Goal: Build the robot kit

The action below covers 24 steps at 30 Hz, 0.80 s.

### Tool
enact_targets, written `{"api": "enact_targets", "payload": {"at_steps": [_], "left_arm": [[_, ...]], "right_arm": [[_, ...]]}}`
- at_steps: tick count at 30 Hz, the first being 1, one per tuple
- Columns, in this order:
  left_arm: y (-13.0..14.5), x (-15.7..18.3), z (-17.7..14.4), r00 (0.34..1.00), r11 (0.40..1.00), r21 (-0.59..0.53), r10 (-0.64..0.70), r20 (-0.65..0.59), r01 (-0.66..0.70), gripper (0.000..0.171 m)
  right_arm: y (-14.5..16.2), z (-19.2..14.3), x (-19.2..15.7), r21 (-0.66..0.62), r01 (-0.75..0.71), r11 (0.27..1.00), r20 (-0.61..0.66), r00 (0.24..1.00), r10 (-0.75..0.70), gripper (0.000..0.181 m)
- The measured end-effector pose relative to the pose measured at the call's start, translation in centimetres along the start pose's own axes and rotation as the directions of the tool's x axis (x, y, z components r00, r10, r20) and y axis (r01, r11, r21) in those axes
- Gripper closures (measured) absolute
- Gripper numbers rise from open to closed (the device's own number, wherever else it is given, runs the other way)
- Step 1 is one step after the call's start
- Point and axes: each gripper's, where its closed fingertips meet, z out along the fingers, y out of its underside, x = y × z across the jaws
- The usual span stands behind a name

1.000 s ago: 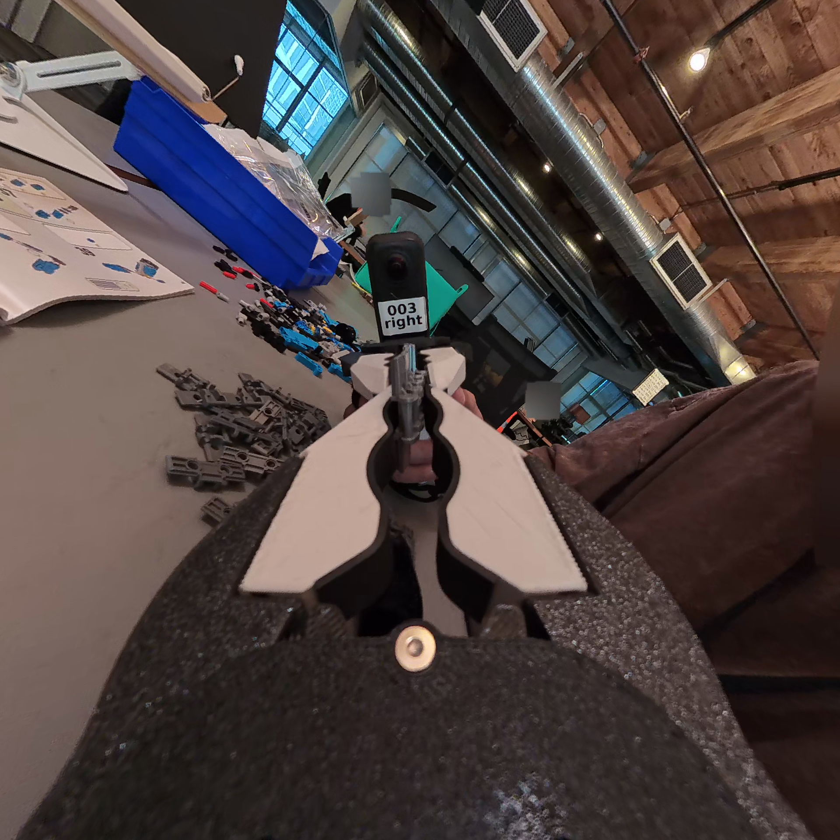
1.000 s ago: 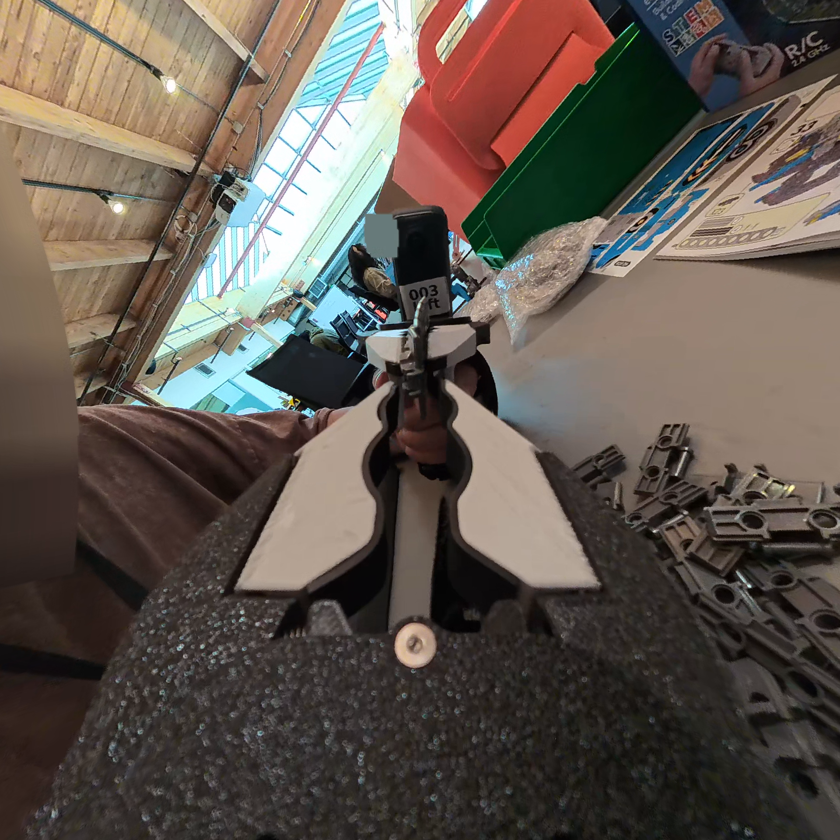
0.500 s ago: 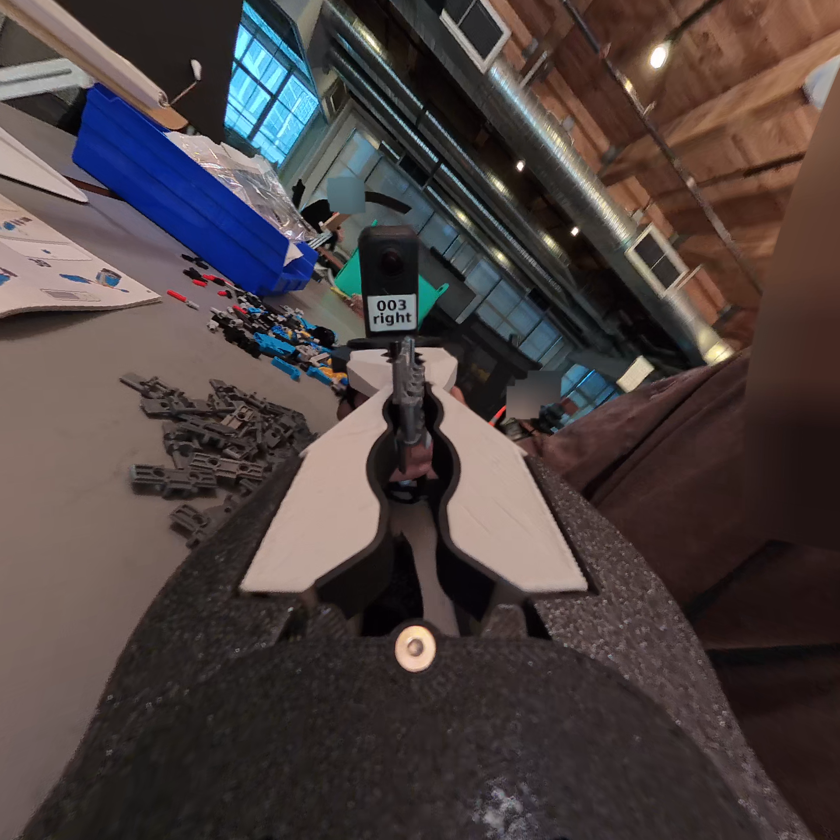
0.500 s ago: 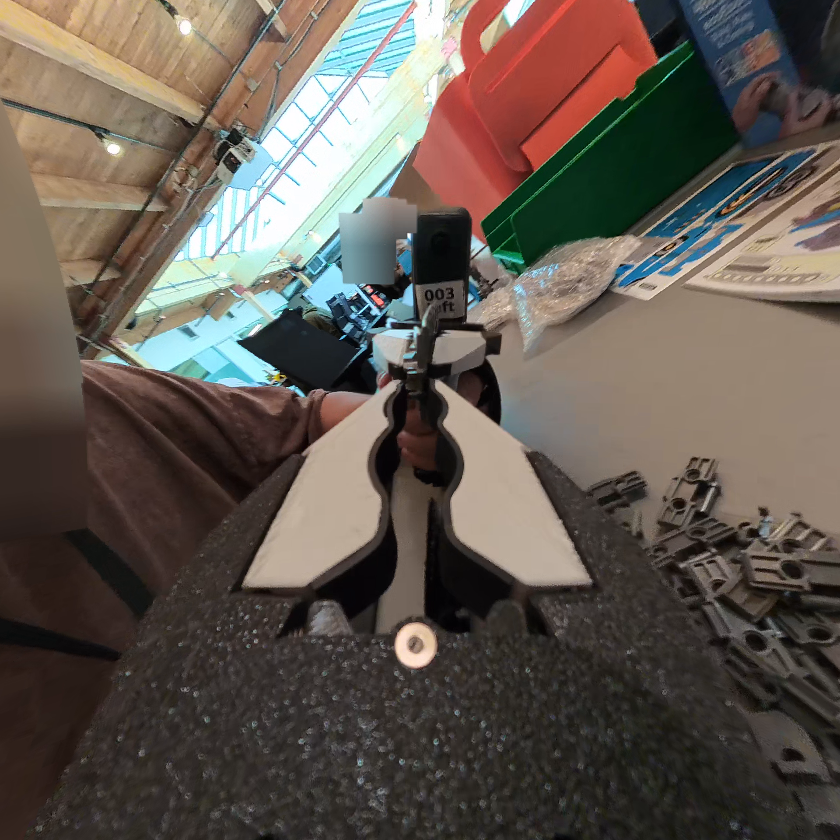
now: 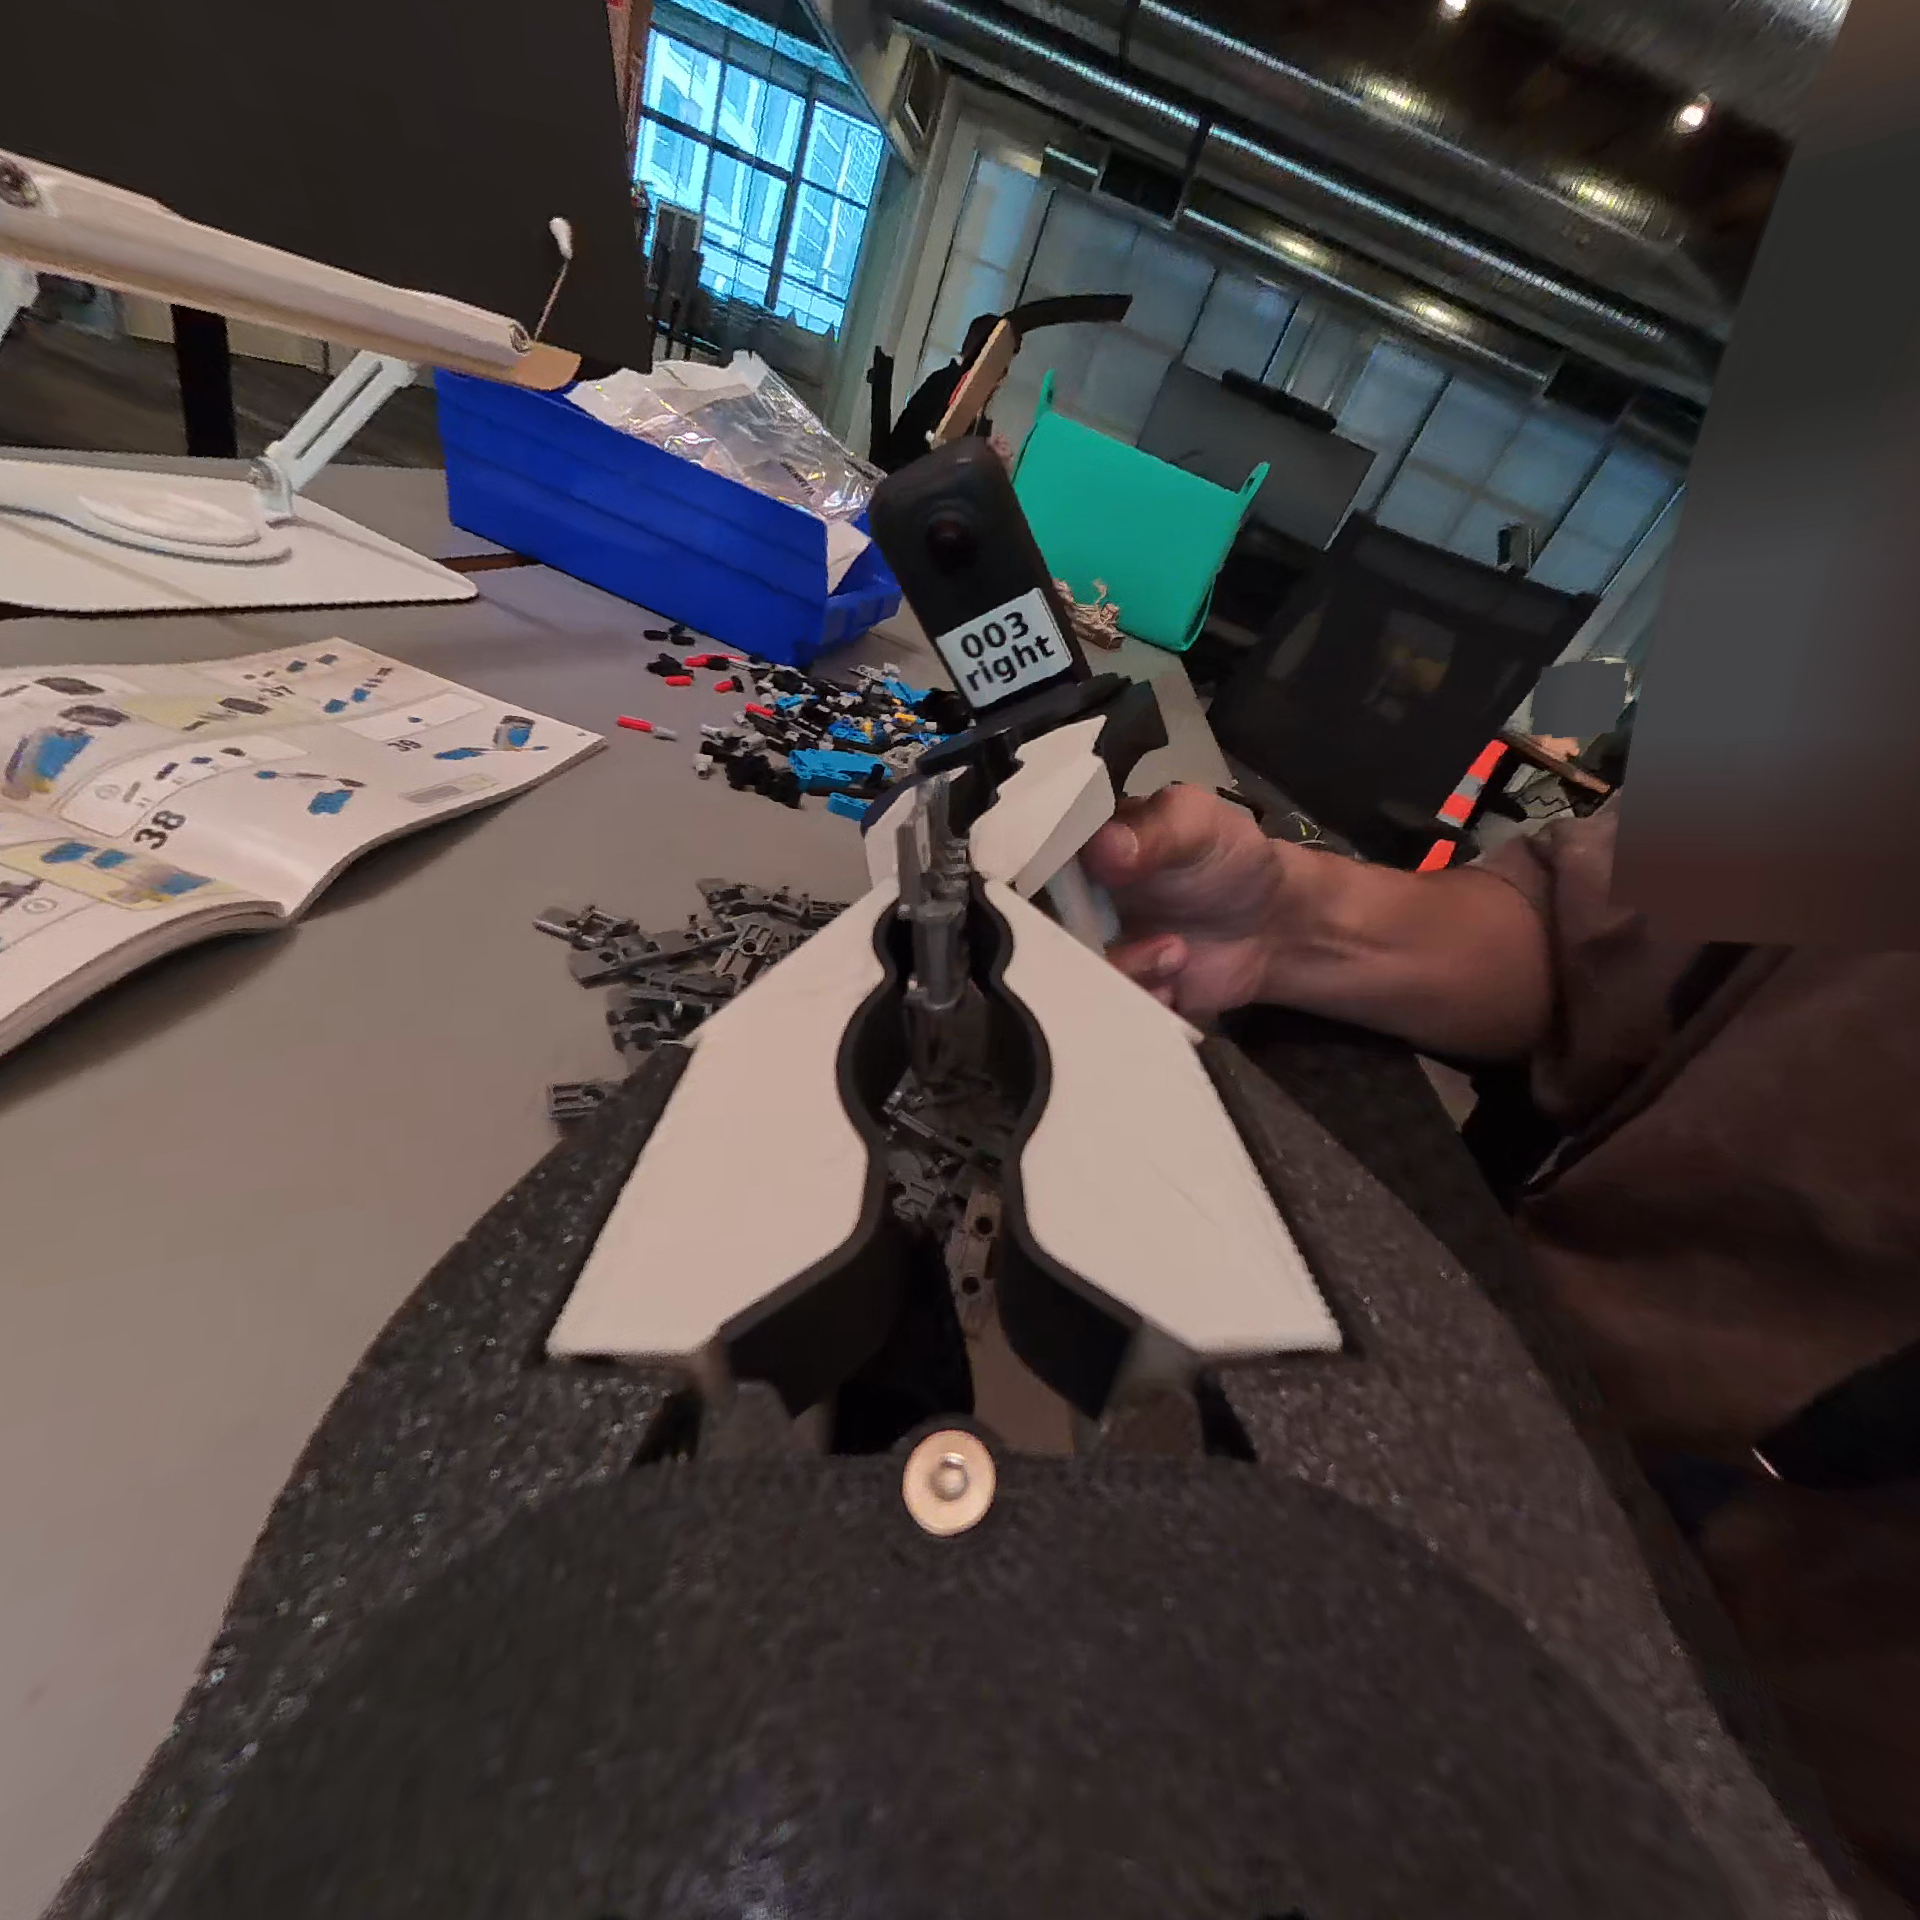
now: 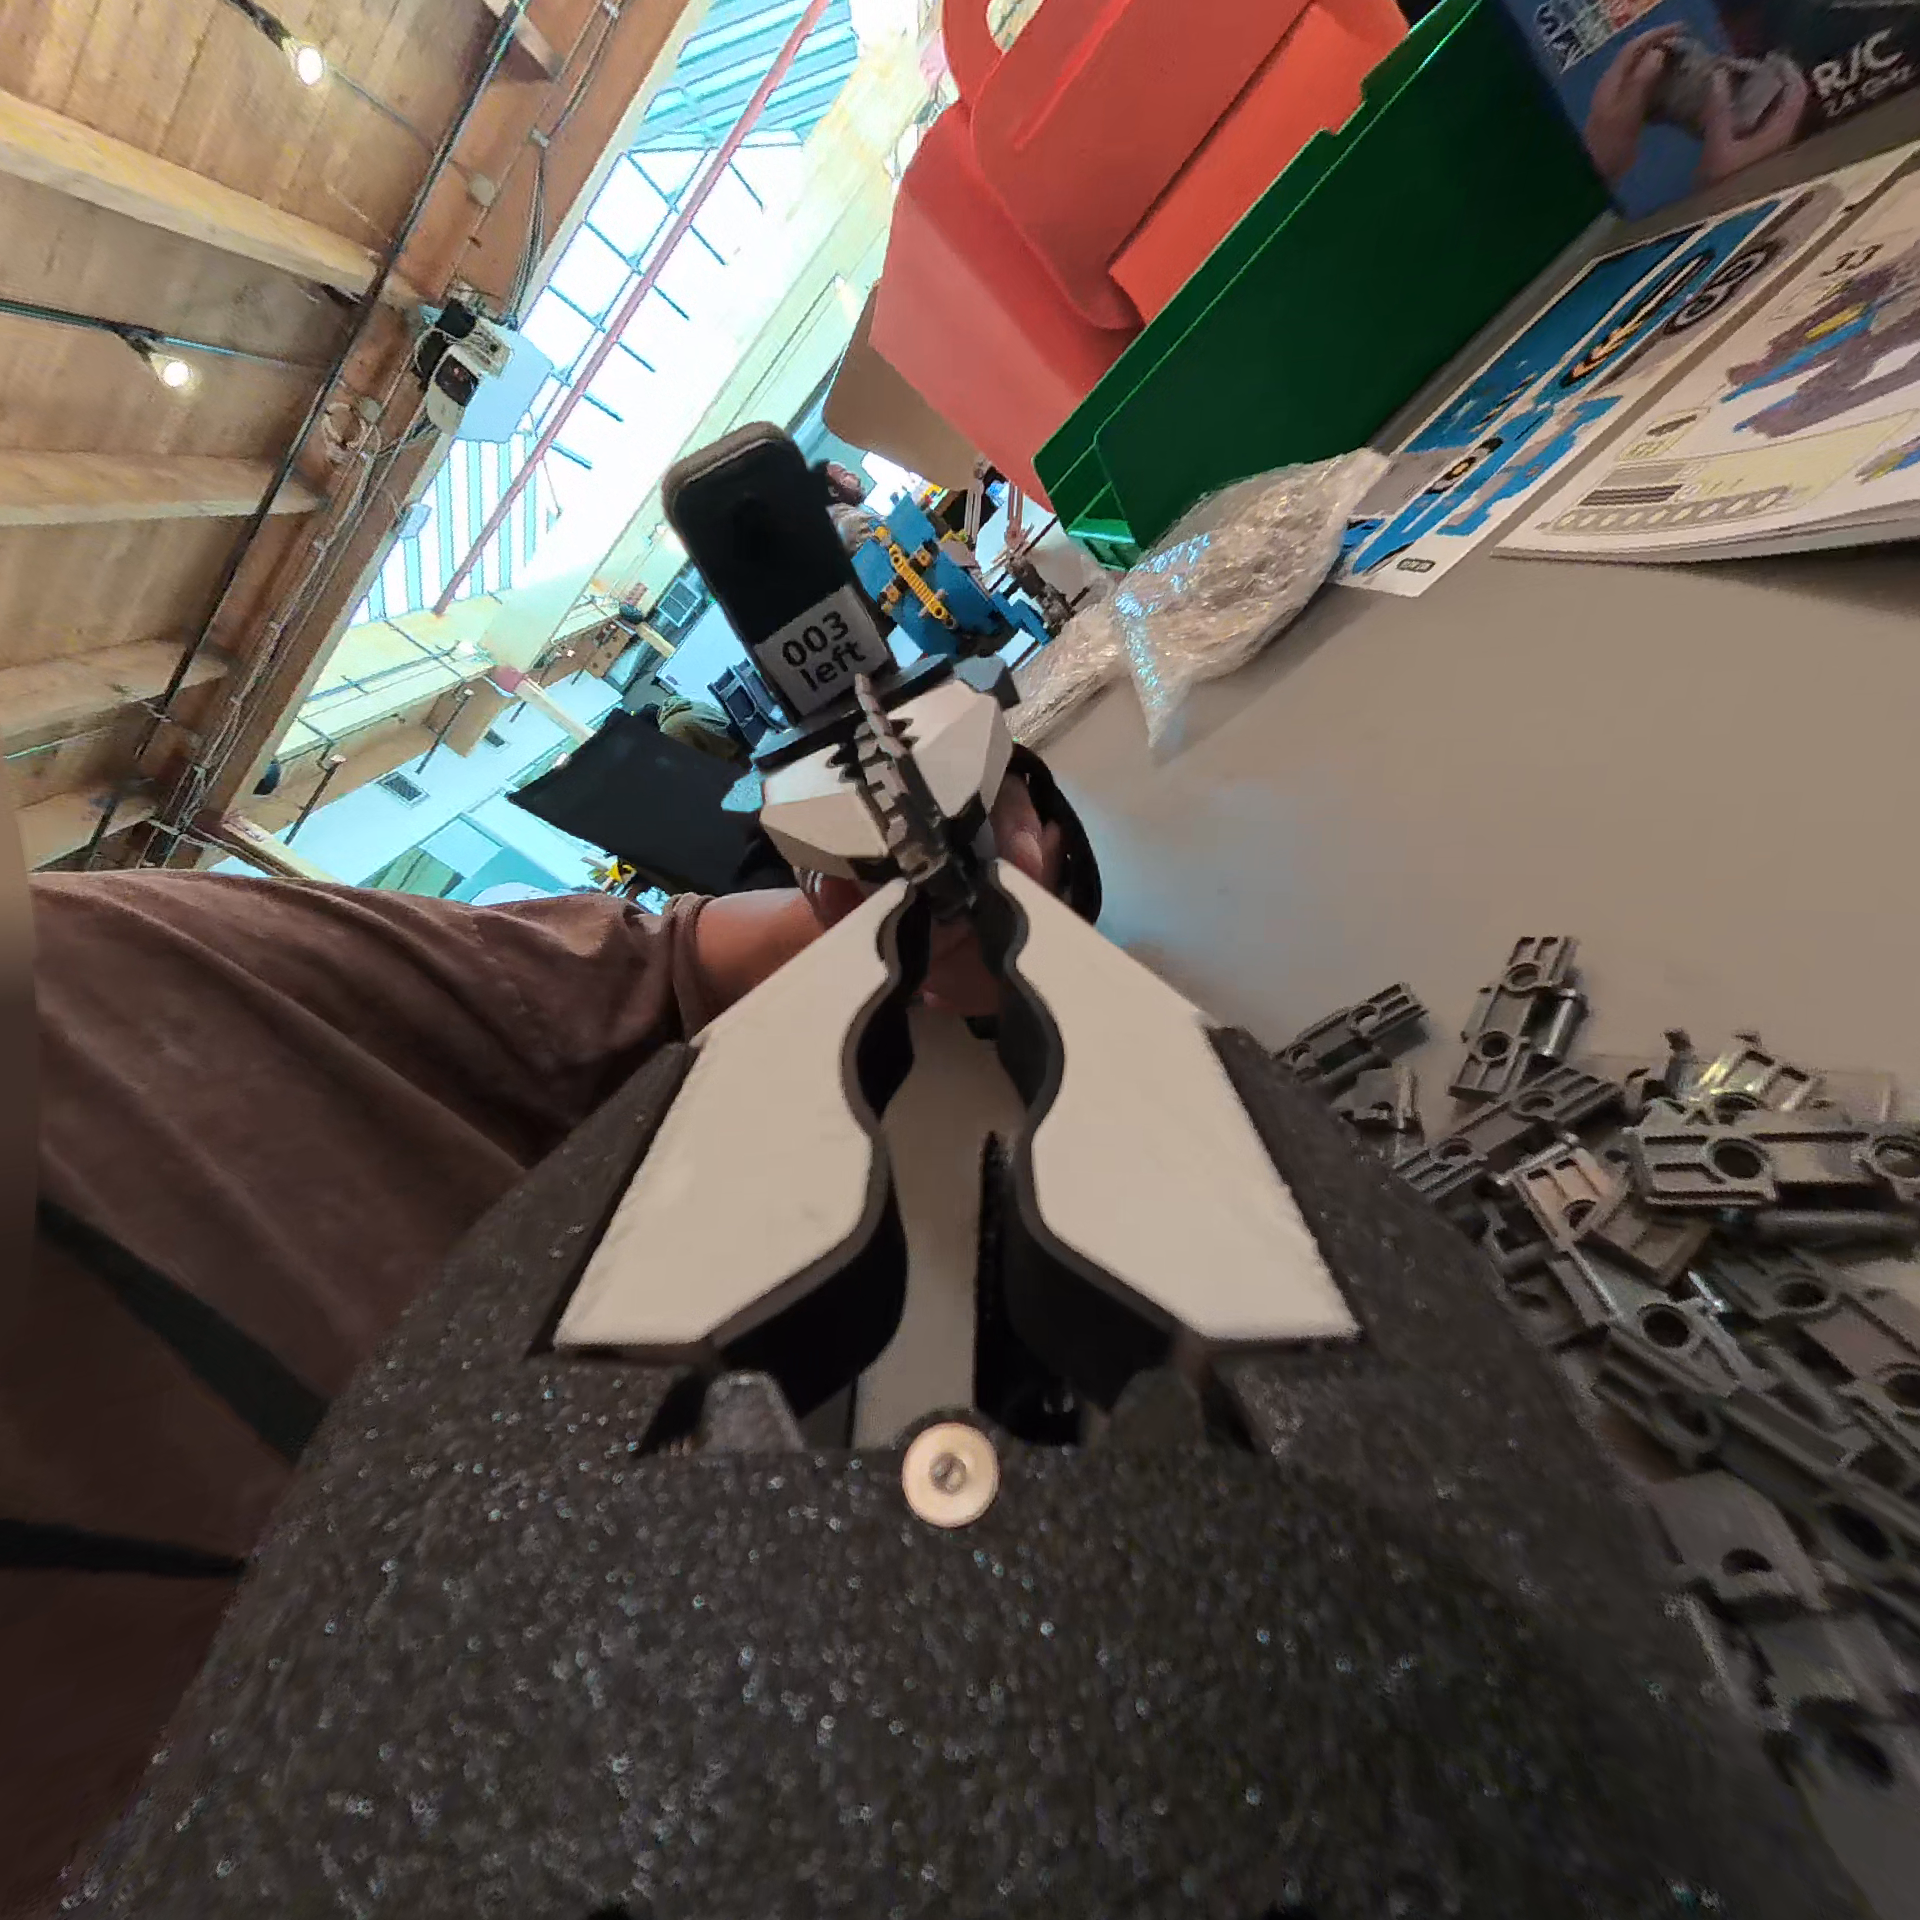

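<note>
My left gripper (image 5: 940,883) is shut on one end of a short strip of joined grey track links (image 5: 935,940), held above the grey table. My right gripper (image 6: 951,899) faces it tip to tip and is shut on the other end of the same strip (image 6: 896,774). In the left wrist view the right gripper (image 5: 961,821) shows just beyond my fingertips, tilted right, with a hand on its handle. In the right wrist view the left gripper (image 6: 894,831) shows the same way. A pile of loose grey links (image 5: 707,956) lies below on the table and also shows in the right wrist view (image 6: 1662,1195).
An open instruction booklet (image 5: 208,779), a white lamp base (image 5: 208,540), a blue bin (image 5: 644,520) and small blue, black and red parts (image 5: 821,727) lie to the left. Green bins (image 6: 1299,343), red bins (image 6: 1091,177), a plastic bag (image 6: 1226,582) and printed sheets (image 6: 1714,436) lie beyond. The grippers are tip to tip, or close to it.
Both grippers have stayed shut on the link strip. The left view has swung down and levelled toward the table; the right gripper now leans to one side.
</note>
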Motion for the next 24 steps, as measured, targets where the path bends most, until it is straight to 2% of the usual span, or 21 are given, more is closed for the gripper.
{"api": "enact_targets", "payload": {"at_steps": [2,4,8,14,19,24], "left_arm": [[-0.3,0.1,-0.1,0.999,1.000,0.012,-0.024,-0.025,0.024,0.165],[-0.2,-0.9,0.0,0.999,1.000,-0.002,-0.018,0.028,0.018,0.164],[-0.6,-1.2,0.0,0.989,0.989,0.043,-0.143,-0.022,0.144,0.164],[-1.0,-0.3,-0.2,0.970,0.975,0.052,-0.209,-0.121,0.216,0.160],[-0.7,0.0,-0.1,0.968,0.976,0.029,-0.208,-0.138,0.214,0.156],[-0.5,0.2,0.0,0.962,0.973,0.014,-0.224,-0.157,0.229,0.155]], "right_arm": [[-0.1,0.1,-0.4,-0.008,0.042,0.999,0.003,0.999,-0.042,0.172],[-0.4,0.1,0.5,-0.033,0.153,0.988,-0.107,0.982,-0.156,0.171],[-0.9,0.1,0.7,-0.030,0.266,0.963,-0.184,0.946,-0.267,0.173],[-1.0,0.1,-0.3,0.003,0.174,0.985,-0.066,0.983,-0.174,0.173],[-0.9,-0.1,-0.5,0.010,0.106,0.994,-0.018,0.994,-0.105,0.173],[-0.4,0.0,-0.7,-0.028,0.130,0.991,-0.013,0.991,-0.131,0.173]]}}
